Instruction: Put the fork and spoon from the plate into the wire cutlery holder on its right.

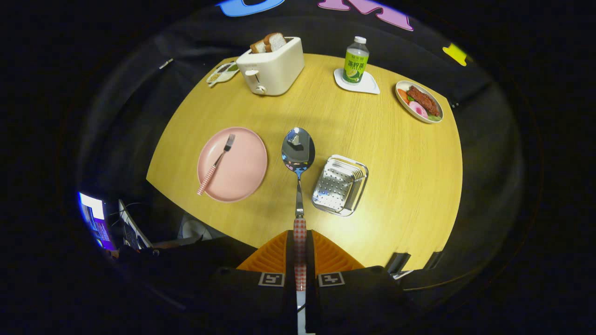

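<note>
Spoon (298, 156) clamped by its handle in the gripper (300, 253), left of the cutlery holder (340, 185); lower it bowl-first, slowly.

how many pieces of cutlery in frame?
2. The spoon is clamped by its handle in the hand-held gripper, bowl hanging between plate and holder. The fork lies on the pink plate.

The gripper (300, 253) has two broad, wedge-shaped fingers (272, 258) with closely ribbed inner faces that taper forward to a narrow front. Behind them sit two bulky black housing blocks, one to each side. Each block carries a small square marker, black and white, on its top front corner.
</note>
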